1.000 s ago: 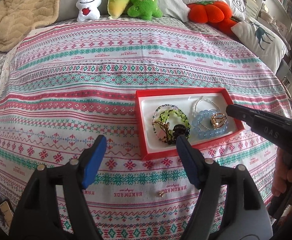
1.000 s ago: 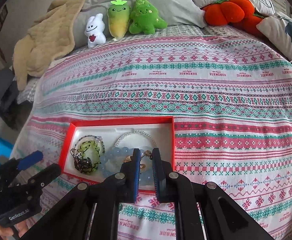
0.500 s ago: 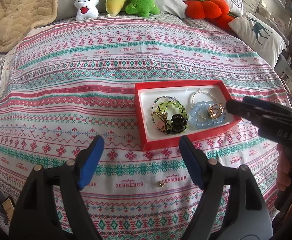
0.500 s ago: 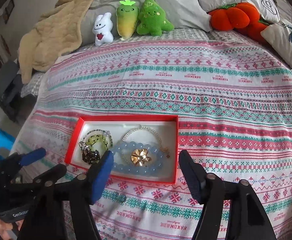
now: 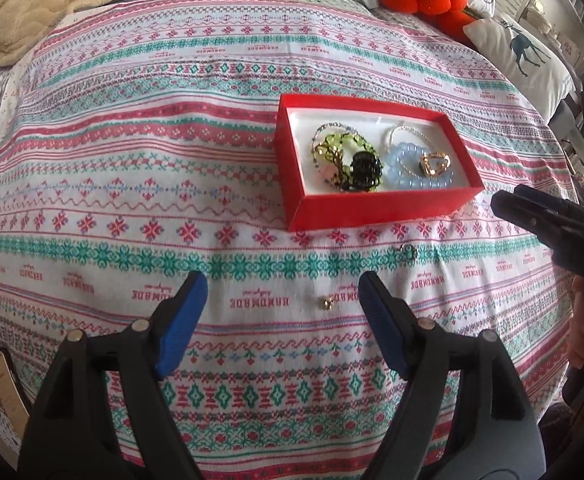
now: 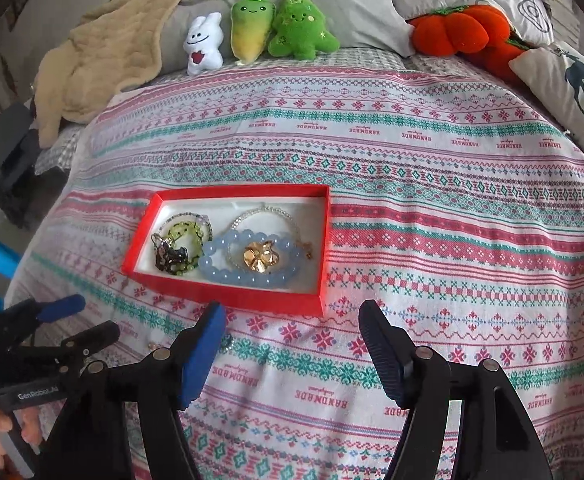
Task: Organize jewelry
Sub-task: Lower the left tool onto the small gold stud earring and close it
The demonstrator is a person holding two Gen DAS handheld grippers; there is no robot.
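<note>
Patterned bedspread [image 5: 140, 168] carries the red jewelry box [image 5: 371, 204], bracelets gathered inside. Left gripper [image 5: 280, 312], jaws apart, hovers over a stray gold earring [image 5: 326, 302]; right gripper [image 6: 292, 340]'s jaws have just opened, nothing between them.

Soft daylight fills both views, bright and even, with no hard shadows on the patterned bedspread [image 5: 172, 152]. The light seems to arrive from about 1 o'clock in the left wrist view, where the shelves [image 5: 563, 4] wash out pale. Fisheye bending is strong: the bedspread's stripes bow outward, and black vignette crops the corners from 10 to 2 o'clock and again low down. The centre is sharp; the beige blanket [image 6: 104, 60] at 10 o'clock and the deer pillow [image 6: 571, 76] at 2 o'clock smear slightly. A mild sheen sits on the red box [image 6: 228, 294], whose inner walls cast thin shadow.
</note>
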